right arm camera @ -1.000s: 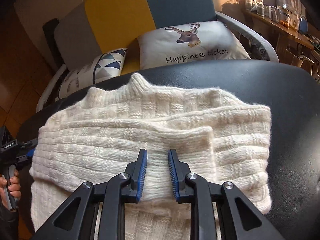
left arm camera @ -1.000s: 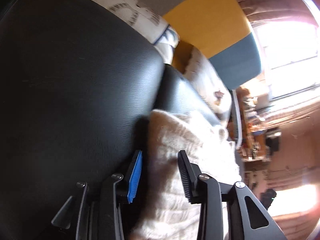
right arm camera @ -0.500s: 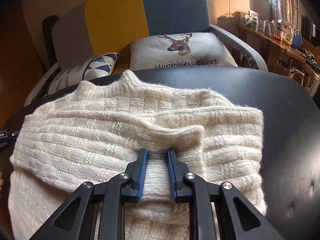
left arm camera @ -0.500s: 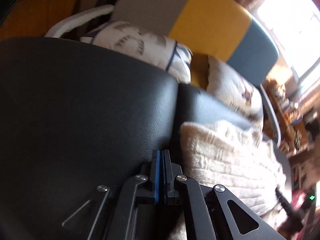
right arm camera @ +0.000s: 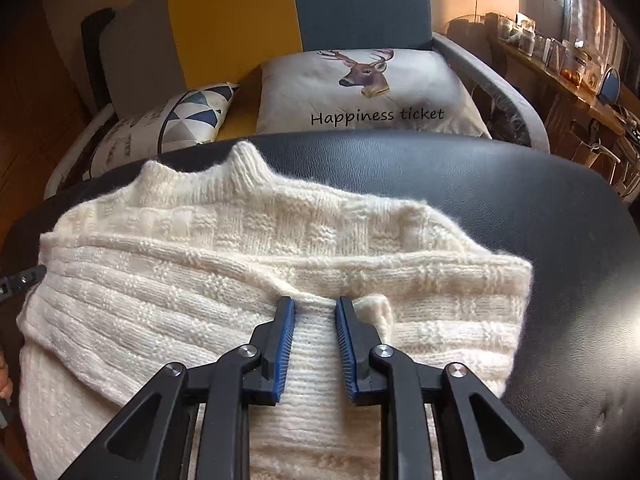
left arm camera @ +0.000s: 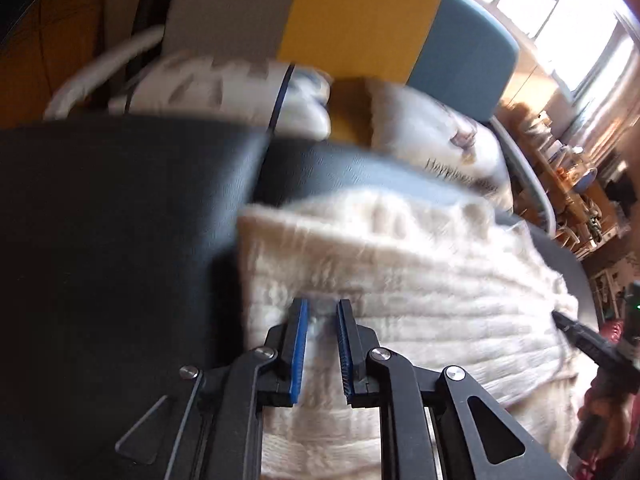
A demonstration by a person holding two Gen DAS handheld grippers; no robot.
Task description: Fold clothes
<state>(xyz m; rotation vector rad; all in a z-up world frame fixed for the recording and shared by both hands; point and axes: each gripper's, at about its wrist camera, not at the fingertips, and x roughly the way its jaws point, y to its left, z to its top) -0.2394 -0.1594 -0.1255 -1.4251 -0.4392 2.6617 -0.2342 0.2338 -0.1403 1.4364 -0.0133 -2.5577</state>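
Cream knit sweater [right arm camera: 280, 280] lies on the black padded surface [right arm camera: 520, 208], sleeves folded across. Your right hand-held gripper [right arm camera: 314, 344] straddles the sleeve cuff, jaws slightly parted; your left hand-held gripper [left arm camera: 320, 344] likewise at its near edge. Next, judged: close both, fold lengthwise.

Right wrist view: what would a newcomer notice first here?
The cream knit sweater, folded and spread across the black leather surface, fills the middle. The right gripper sits low at centre, its jaws apart over a fold of the knit. Behind, a deer pillow reading "Happiness ticket" leans on a yellow and blue sofa.
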